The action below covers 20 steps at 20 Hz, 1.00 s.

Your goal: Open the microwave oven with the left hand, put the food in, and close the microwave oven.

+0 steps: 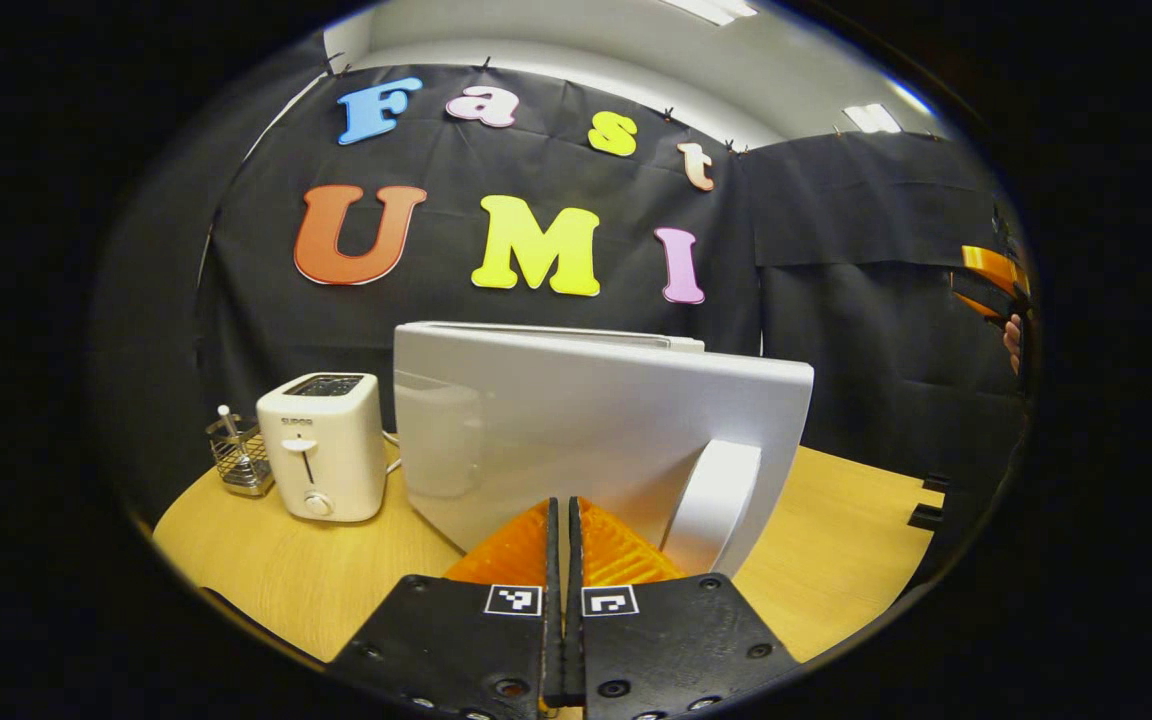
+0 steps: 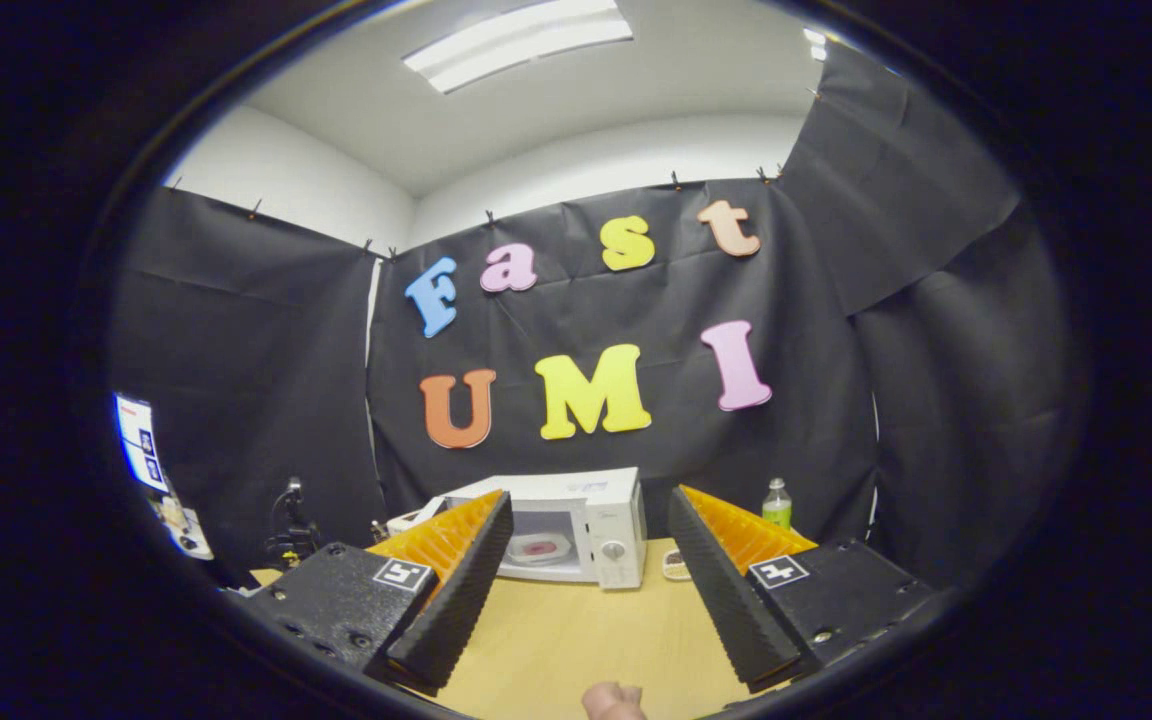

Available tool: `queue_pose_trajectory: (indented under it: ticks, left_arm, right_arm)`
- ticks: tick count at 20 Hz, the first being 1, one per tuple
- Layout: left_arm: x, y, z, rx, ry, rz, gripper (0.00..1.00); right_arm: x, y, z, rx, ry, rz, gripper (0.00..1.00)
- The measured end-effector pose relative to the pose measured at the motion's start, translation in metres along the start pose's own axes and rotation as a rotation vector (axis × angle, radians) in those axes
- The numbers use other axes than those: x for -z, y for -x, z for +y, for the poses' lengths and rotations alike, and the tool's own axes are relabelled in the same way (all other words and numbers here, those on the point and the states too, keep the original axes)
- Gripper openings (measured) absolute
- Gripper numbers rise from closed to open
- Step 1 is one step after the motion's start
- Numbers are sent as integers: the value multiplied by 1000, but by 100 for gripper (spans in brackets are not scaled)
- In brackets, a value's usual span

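The white microwave [image 2: 608, 500] stands at the back of the wooden table with its door swung open. Inside it lies a plate with pinkish food [image 2: 541, 548]. My right gripper [image 2: 588, 505] is open and holds nothing, well back from the oven. In the left gripper view the open door's [image 1: 576, 420] outer face is close in front, its white handle [image 1: 721, 505] at the right. My left gripper [image 1: 566, 515] is shut with nothing between its fingers, its tips right at the door just left of the handle.
A white toaster [image 1: 324, 445] and a wire basket [image 1: 239, 457] stand left of the door. A green bottle [image 2: 776, 503] and a small flat object [image 2: 676, 565] sit right of the oven. Part of a hand [image 2: 612, 700] shows at the bottom edge. The other gripper [image 1: 991, 280] is at the far right.
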<state>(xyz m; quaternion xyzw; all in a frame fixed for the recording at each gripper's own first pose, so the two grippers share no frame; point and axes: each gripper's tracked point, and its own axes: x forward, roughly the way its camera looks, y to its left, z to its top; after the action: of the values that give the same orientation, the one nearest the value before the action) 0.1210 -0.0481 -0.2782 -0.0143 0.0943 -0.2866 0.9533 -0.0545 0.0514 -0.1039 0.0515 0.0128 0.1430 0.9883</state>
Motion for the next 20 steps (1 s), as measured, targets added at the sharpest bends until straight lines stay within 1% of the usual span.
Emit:
queue_pose_trajectory:
  ticks: [2,5,7,10,11,15,16,18,19,20]
  left_arm:
    - [-2,-19,-13,3,-3,-4,0]
    - [-5,-51,-30,-2,41,-14,0]
    - [-14,-74,-44,-12,45,-45,0]
    - [-16,-110,-57,-21,51,-43,0]
    - [-16,-121,-60,-28,53,-40,0]
    - [-16,-164,-59,-102,38,-47,0]
    - [-15,-175,-59,-121,38,-50,0]
    - [-7,-196,-67,-113,59,-33,0]
    - [-7,-205,-67,-125,56,-34,0]
    - [-5,-211,-66,-137,54,-29,0]
  right_arm:
    - [1,2,-6,1,-2,2,100]
    - [6,-1,-19,9,-10,0,100]
    - [11,-4,-29,20,-19,3,100]
    - [21,-10,-44,34,-30,22,100]
    - [22,-12,-49,37,-26,25,91]
    - [17,-23,-60,46,3,8,90]
    - [15,-26,-61,42,7,1,91]
    - [14,-31,-62,35,12,-13,91]
    - [16,-34,-64,33,13,-13,100]
    - [20,-37,-66,31,10,-7,100]
